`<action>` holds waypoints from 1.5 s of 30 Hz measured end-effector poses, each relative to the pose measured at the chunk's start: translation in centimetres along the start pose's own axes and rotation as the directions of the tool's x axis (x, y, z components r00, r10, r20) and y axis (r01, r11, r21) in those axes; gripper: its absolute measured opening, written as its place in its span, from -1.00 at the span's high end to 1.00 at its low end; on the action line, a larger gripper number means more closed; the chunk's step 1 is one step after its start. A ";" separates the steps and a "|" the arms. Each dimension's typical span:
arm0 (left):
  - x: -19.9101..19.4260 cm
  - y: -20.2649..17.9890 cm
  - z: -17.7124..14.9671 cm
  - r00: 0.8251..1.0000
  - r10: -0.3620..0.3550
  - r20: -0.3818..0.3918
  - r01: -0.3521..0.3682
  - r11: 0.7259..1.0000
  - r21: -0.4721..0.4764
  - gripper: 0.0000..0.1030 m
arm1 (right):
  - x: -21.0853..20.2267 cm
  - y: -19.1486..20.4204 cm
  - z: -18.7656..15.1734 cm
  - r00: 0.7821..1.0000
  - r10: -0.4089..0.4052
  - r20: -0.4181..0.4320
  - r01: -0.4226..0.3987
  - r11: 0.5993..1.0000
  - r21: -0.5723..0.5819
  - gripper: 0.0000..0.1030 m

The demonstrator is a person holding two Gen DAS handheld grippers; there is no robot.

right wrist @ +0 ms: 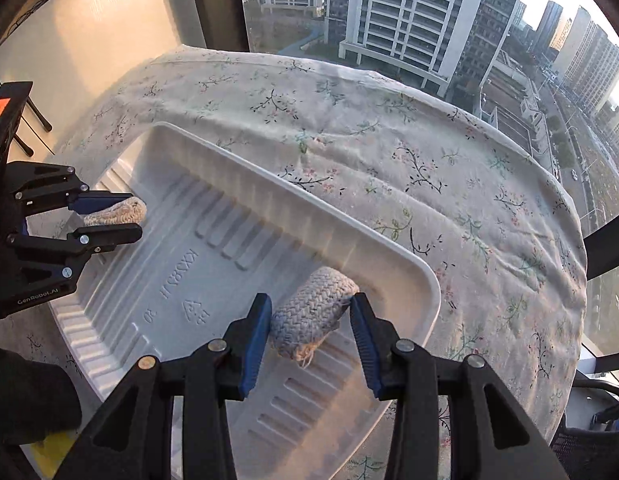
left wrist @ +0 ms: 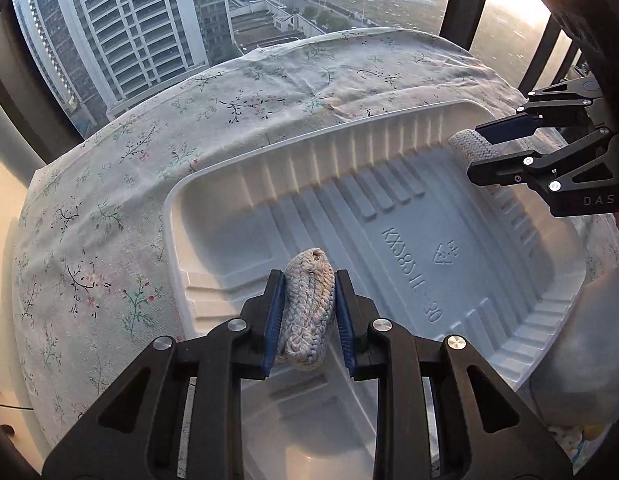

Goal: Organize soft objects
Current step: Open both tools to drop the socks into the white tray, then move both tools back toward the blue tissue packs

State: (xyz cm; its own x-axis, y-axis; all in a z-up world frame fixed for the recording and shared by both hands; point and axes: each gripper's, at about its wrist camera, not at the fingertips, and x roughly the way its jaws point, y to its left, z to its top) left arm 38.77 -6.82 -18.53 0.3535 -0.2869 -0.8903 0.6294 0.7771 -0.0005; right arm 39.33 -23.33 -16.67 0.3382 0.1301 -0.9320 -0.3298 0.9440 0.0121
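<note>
Both grippers are over the white plastic tray point(left wrist: 213, 216), which sits on the table with the floral tablecloth point(left wrist: 109, 216) by the big window point(left wrist: 149, 20).

On the left, the left gripper point(left wrist: 309, 320) has its blue pads point(left wrist: 274, 320) pressed against both sides of a braided rope piece point(left wrist: 307, 312). That's a firm clench, the rope bundle squeezed upright between the fingers, right above the near end of the tray. From the other camera you see the same gripper point(right wrist: 121, 216) side-on, with the pale rope end point(right wrist: 121, 210) poking out past the fingertips.

On the right, the right gripper point(right wrist: 309, 328) stands wide. Its jaws are parted and the second rope piece point(right wrist: 313, 308) lies between them, in the tray's right-hand corner close under the rim point(right wrist: 349, 240). The left pad point(right wrist: 255, 340) is just beside the rope's end, the right pad sits near its far end. Whether either actually touches, I cannot tell, but the fingers are clearly not clamped on it. A frayed tuft shows at the rope's near end.

In the left view the right gripper point(left wrist: 485, 152) reaches in from the side, the rope point(left wrist: 469, 144) showing between its fingers at the tray's far corner.
</note>
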 end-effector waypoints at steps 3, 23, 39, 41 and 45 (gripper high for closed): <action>0.2 -0.4 0.1 1.000 0.024 -0.002 -0.024 1.000 0.008 0.49 | 0.6 -0.4 -0.2 1.000 -0.003 -0.024 0.004 1.000 0.013 0.14; -6.7 6.5 -2.6 0.958 0.228 0.177 -0.162 0.932 -0.324 -0.26 | -4.8 -6.2 -4.3 0.997 -0.014 0.081 -0.008 0.962 0.272 -0.14; -14.2 9.3 -16.4 0.874 0.454 0.174 -0.295 0.779 -0.553 -0.55 | -7.7 -8.2 -18.5 0.990 -0.127 0.062 0.084 0.883 0.462 -0.39; -14.9 8.7 -17.8 0.858 0.488 0.158 -0.329 0.760 -0.560 -0.55 | -8.2 -7.9 -20.4 0.990 -0.131 0.057 0.090 0.881 0.464 -0.39; -16.3 6.9 -20.7 0.837 0.524 0.156 -0.368 0.751 -0.549 -0.55 | -9.3 -6.8 -23.7 0.988 -0.141 0.056 0.100 0.883 0.459 -0.40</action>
State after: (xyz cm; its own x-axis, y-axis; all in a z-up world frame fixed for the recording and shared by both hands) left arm 23.02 14.82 -13.44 0.7340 0.0796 -0.6745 -0.0370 0.9963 0.0773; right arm 17.51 -38.18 -16.66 0.4298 0.0126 -0.9028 0.1467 0.9856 0.0836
